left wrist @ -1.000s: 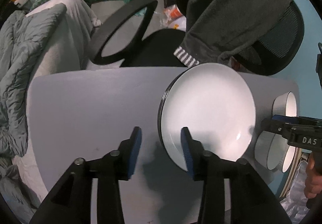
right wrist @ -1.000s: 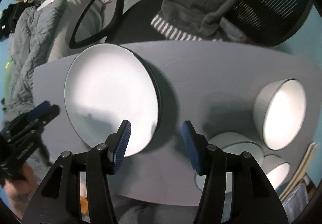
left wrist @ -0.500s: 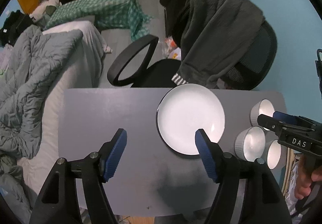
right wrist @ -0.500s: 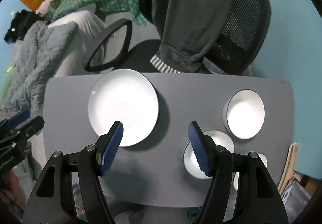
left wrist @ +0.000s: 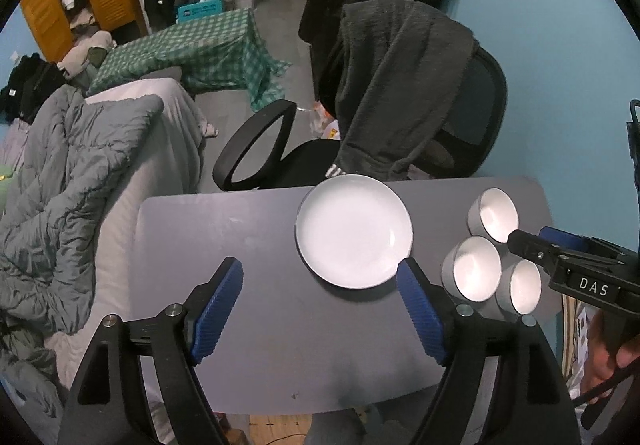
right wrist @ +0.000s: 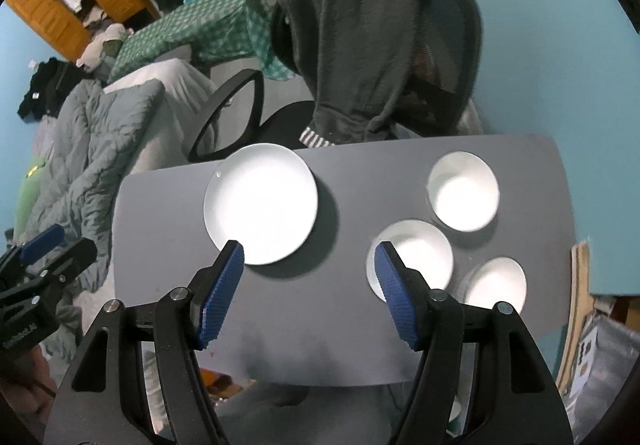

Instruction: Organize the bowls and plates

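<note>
Both grippers hang above the near edge of the grey table (left wrist: 224,345), each with its blue-padded jaws spread wide and nothing between them; judging by that height, they are placed to take in the whole layout rather than to grasp anything yet. The left gripper (left wrist: 320,309) faces the white plate (left wrist: 354,231), which I take as the landmark: it lies flat toward the far edge of the table, just in front of the office chair (left wrist: 472,117) with a dark fleece (left wrist: 400,85) draped over its back. The right gripper (right wrist: 308,285) looks down between the plate and the three bowls.

The plate is round, glossy white with a thin dark rim (whether more plates lie beneath it cannot be told). To its right, well apart from it, stand the three bowls, white inside and grey outside: the far bowl (right wrist: 464,191), the middle bowl (right wrist: 416,253), nearest the plate, and the near bowl (right wrist: 496,283). They sit close together, upright and unstacked, so nesting them looks like the remaining work.
</note>
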Motion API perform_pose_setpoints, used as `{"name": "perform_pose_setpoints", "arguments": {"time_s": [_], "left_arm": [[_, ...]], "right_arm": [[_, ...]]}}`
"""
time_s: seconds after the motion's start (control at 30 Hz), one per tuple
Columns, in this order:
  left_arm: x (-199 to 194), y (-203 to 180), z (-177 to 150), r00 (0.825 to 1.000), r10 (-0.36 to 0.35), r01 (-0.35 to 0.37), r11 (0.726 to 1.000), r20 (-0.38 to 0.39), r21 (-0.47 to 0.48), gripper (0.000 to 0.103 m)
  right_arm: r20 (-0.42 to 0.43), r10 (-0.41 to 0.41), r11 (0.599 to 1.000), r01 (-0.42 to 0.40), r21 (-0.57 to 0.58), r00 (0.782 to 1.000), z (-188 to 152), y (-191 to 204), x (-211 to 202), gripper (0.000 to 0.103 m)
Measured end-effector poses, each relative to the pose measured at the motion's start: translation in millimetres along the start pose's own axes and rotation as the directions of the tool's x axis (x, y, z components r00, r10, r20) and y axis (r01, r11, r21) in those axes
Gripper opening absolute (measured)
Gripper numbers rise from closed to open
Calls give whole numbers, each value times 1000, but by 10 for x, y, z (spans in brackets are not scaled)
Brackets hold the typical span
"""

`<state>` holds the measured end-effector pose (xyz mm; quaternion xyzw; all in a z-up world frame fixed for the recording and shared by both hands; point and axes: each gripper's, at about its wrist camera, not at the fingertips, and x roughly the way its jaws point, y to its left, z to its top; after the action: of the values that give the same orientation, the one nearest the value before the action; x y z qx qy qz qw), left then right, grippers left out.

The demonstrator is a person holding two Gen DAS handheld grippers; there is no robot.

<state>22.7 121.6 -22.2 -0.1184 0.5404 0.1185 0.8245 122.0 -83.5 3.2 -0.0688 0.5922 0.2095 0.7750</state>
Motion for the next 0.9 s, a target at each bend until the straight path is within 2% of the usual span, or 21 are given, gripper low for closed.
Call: {"name": "perform_pose_setpoints", "arguments": {"time_s": [0.27,0.53,0.73,0.9], "left_arm": [[-105,-273,-160,997,-73,73,996,2,59,81],[-9,-681,-318,989,-141,147,978,-53,149,81],[27,-1035,-384,983,-161,176,956,-85,232,81],[78,-1247,-364,982,-163,182,947,-91,265,81]], "right_arm": [[25,-50,993,47,106,998,-303,-346,-276,68],[19,-108,969,101,227,994,-646,-754,-504,68],[17,-142,946,130,296,990,-855,-1052,-597,68],[4,-152,942,143,305,988,-923,-1228,-604,68]]}}
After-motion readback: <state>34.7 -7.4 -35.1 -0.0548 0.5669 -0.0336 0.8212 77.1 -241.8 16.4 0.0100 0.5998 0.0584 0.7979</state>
